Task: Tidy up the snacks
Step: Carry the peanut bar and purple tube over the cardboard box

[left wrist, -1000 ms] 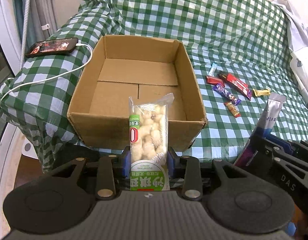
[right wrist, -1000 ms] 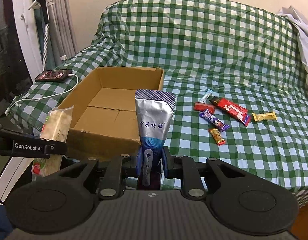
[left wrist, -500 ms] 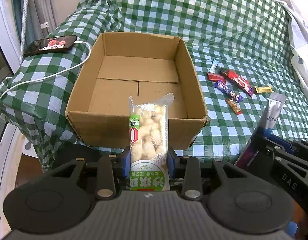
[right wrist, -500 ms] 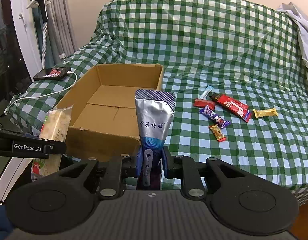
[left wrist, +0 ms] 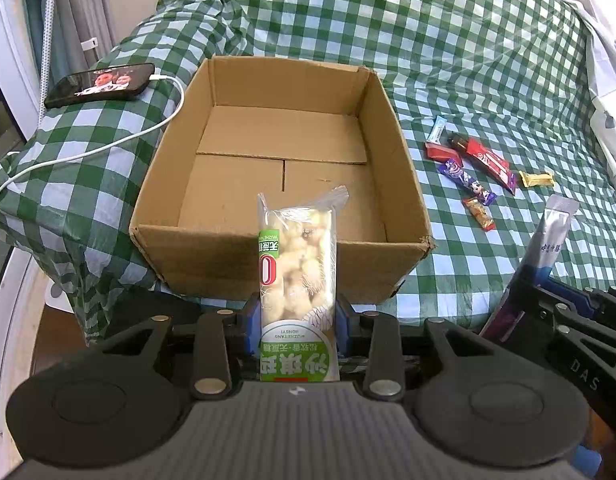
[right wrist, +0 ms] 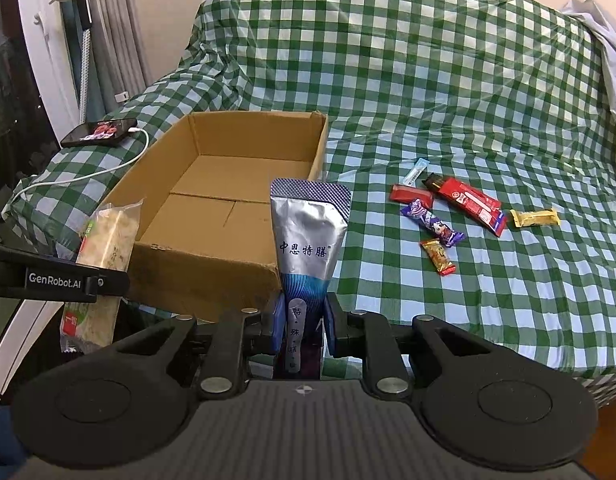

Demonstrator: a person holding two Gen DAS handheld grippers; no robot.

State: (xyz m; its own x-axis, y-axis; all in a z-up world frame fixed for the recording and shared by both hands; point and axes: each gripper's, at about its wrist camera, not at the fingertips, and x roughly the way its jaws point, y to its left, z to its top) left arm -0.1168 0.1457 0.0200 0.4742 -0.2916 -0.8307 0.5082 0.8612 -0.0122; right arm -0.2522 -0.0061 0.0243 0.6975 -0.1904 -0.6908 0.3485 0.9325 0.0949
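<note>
My left gripper is shut on a clear pack of pale puffed snacks with a green label, held upright just in front of the near wall of an open cardboard box. The box is empty inside. My right gripper is shut on a silver and blue pouch, upright near the box's right front corner. In the right wrist view the left gripper and its snack pack show at the far left. The pouch also shows at the right of the left wrist view.
Several small wrapped sweets and bars lie on the green checked cloth right of the box. A phone on a white charging cable lies left of the box. The cloth's front edge drops off just below the box.
Both views have edged slightly nearer and higher over the box. The grips on the snack pack and the pouch are unchanged.
</note>
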